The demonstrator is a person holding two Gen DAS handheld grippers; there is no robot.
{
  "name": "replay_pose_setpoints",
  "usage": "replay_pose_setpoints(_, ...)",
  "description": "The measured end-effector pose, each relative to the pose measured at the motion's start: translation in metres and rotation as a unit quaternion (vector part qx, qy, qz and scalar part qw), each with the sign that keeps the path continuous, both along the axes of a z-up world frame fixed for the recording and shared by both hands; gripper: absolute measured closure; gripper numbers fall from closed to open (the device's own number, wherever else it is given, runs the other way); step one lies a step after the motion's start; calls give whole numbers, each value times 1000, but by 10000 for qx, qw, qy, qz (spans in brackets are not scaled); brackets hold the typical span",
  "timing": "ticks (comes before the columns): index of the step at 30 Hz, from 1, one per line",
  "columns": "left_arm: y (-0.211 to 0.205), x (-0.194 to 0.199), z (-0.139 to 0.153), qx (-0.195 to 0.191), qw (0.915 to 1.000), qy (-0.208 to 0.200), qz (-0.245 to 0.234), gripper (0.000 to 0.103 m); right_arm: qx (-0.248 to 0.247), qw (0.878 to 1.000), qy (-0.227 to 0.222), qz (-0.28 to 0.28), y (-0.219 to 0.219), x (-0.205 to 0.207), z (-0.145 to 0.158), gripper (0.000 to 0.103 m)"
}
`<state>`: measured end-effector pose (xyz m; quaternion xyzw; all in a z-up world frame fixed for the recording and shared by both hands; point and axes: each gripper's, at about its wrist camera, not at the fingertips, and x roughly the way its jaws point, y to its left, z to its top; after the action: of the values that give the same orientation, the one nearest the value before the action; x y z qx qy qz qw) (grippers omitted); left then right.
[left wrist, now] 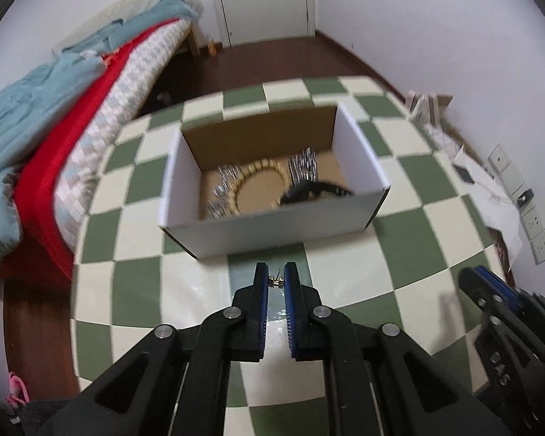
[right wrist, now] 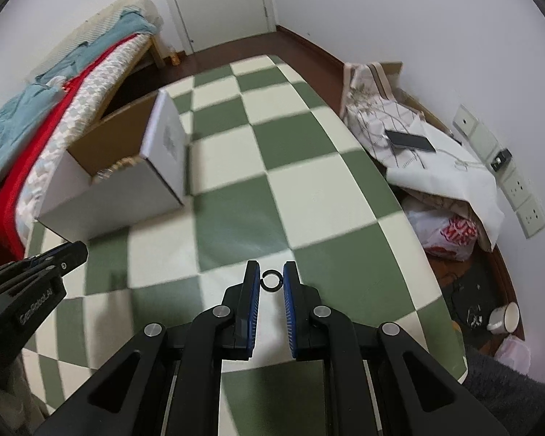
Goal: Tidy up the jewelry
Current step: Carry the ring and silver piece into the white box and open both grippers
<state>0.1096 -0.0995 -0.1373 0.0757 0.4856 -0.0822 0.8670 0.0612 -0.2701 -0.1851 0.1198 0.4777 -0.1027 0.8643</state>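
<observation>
small gold-and-dark jewelry piece (left wrist: 275, 281) sits pinched between the tips of the left gripper (left wrist: 275, 277), fingers clamped on it, held just above the checkered table (left wrist: 345, 265) in front of the near wall of the white cardboard box (left wrist: 272, 230); too small and blurred to say what kind of piece. black ring (right wrist: 271, 279) sits between the tips of the right gripper (right wrist: 271, 277), fingers closed around it, both blue pads (right wrist: 290, 292) at its rim though contact on the left pad is hard to confirm; held over the table's green and cream squares. box is open-topped, brown inside, standing on the table toward the bed side. inside it: a beaded cream/gold necklace (left wrist: 259, 178) lying in a loop, silver sparkly pieces (left wrist: 303, 165) beside it on both sides, and a black item (left wrist: 316, 190) at the near right corner, blurred. right gripper shows at the lower right edge of the left wrist view, left gripper at the lower left of the right wrist view, well apart. bed (left wrist: 72, 127) with red and blue covers runs along the table's left. a phone (right wrist: 410, 141) lies on a white cloth (right wrist: 443, 178) right of the table.
</observation>
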Motion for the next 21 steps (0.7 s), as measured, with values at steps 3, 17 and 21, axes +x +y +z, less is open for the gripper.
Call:
replay_pose_setpoints(3, 12, -4, 21, -99, 9997, -195, 69, 97, -20, 9997, -177, 166, 12, 5, 19, 89)
replay_pose_setpoints(17, 53, 23, 76, -541, 9954, -610, 502, 97, -127, 9922, -828, 922, 62, 38, 94, 89)
replay_pose_setpoints(21, 60, 45, 78, -633, 9946, -587, 574, 97, -192, 9903, -890, 1054, 69, 59, 102, 89)
